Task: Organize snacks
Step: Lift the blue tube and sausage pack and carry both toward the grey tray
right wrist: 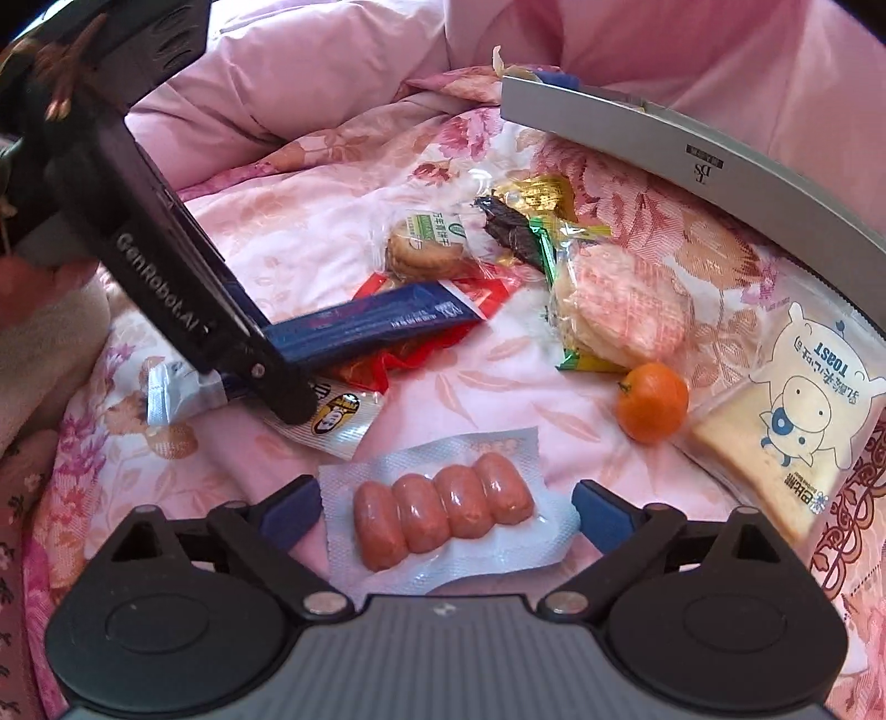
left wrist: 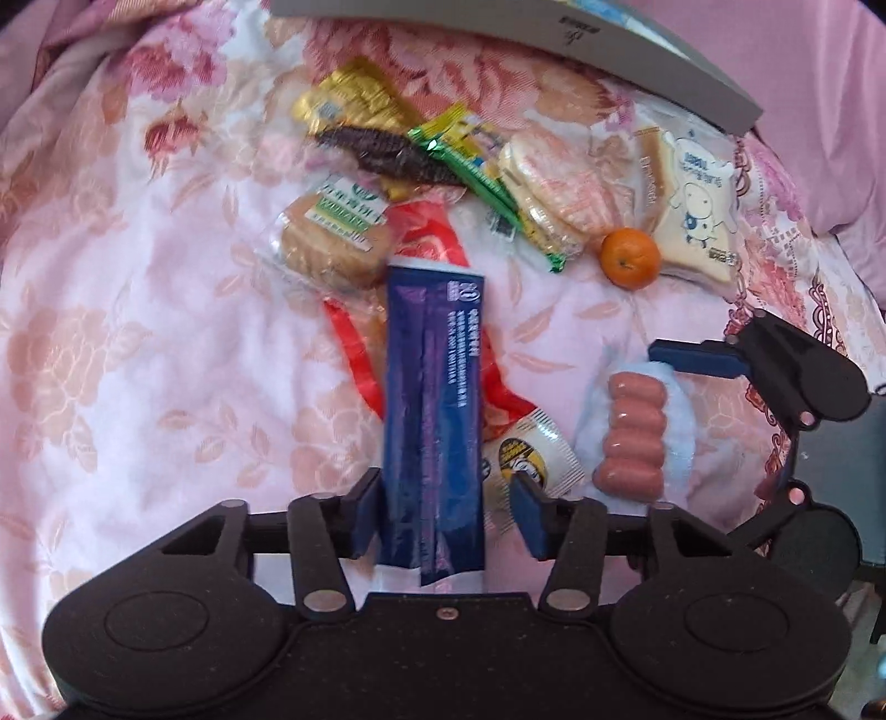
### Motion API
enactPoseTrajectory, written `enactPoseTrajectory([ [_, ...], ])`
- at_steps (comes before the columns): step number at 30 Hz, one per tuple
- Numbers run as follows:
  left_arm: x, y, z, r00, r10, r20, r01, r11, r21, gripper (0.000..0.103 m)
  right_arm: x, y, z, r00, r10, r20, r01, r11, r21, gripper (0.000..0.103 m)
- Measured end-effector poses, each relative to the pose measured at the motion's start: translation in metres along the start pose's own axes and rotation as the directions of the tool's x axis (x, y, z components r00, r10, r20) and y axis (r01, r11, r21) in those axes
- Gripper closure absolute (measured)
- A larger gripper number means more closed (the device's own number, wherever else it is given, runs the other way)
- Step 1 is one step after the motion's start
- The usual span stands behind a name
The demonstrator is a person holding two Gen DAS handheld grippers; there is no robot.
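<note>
A long blue snack packet (left wrist: 434, 421) lies over a red wrapper (left wrist: 429, 235) on the pink floral bedspread (left wrist: 138, 332). It runs between the fingers of my left gripper (left wrist: 446, 515). The left pad sits against it and a gap shows at the right pad, so the jaws are open. In the right wrist view the same blue packet (right wrist: 376, 327) pokes out from under the left gripper's black body (right wrist: 155, 260). My right gripper (right wrist: 446, 509) stands wide open astride a clear pack of small sausages (right wrist: 443, 515) lying flat on the bedspread. One of its fingers (left wrist: 692, 357) shows above the sausage pack (left wrist: 634, 432).
A grey box rim (left wrist: 554, 44) curves along the back. In front of it lie a mandarin (left wrist: 631, 257), a toast packet (left wrist: 695, 210), rice crackers (left wrist: 559, 188), biscuits (left wrist: 332, 238), gold (left wrist: 354, 99) and green (left wrist: 470, 160) packets, and a yellow-and-white sachet (left wrist: 531, 459).
</note>
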State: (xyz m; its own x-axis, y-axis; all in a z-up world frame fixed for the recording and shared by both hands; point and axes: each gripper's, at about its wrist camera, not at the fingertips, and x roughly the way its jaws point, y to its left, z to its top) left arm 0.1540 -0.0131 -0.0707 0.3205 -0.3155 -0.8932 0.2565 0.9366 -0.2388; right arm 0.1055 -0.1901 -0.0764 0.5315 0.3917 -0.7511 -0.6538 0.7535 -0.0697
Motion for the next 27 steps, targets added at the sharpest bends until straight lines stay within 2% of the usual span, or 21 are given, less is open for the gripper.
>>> enactPoseTrajectory([
  [4, 0.001, 0.000, -0.001, 0.999, -0.008, 0.049, 0.008, 1.000, 0.005, 0.044, 0.006, -0.007, -0.005, 0.999, 0.021, 0.029, -0.021, 1.000, 0.015, 0.000],
  [7, 0.000, 0.004, -0.002, 0.997, -0.019, 0.073, 0.021, 0.999, -0.028, 0.045, 0.007, -0.009, -0.010, 0.998, 0.033, 0.055, -0.035, 0.999, 0.038, 0.001],
  [9, -0.001, 0.003, -0.003, 0.996, -0.004, 0.090, 0.006, 1.000, -0.030, 0.055, 0.005, -0.005, -0.011, 0.998, 0.023, 0.061, -0.025, 0.999, 0.035, 0.004],
  [10, -0.001, 0.003, -0.004, 0.996, -0.005, 0.094, 0.008, 0.999, -0.031, 0.056, 0.004, -0.004, -0.011, 0.998, 0.019, 0.063, -0.022, 0.999, 0.036, 0.006],
  [12, -0.002, 0.004, -0.005, 0.995, -0.010, 0.103, 0.015, 0.999, -0.048, 0.064, 0.003, -0.001, -0.009, 0.998, 0.004, 0.059, -0.007, 0.999, 0.045, 0.007],
  [18, -0.004, 0.006, -0.010, 0.993, -0.008, 0.114, 0.017, 0.997, -0.079, 0.068, -0.004, 0.007, -0.007, 0.998, -0.043, 0.047, 0.040, 0.996, 0.074, 0.012],
  [27, -0.014, 0.000, -0.018, 0.992, 0.023, 0.127, -0.011, 0.995, -0.096, 0.070, -0.016, 0.026, -0.006, 0.987, -0.143, 0.075, 0.146, 0.989, -0.029, 0.014],
])
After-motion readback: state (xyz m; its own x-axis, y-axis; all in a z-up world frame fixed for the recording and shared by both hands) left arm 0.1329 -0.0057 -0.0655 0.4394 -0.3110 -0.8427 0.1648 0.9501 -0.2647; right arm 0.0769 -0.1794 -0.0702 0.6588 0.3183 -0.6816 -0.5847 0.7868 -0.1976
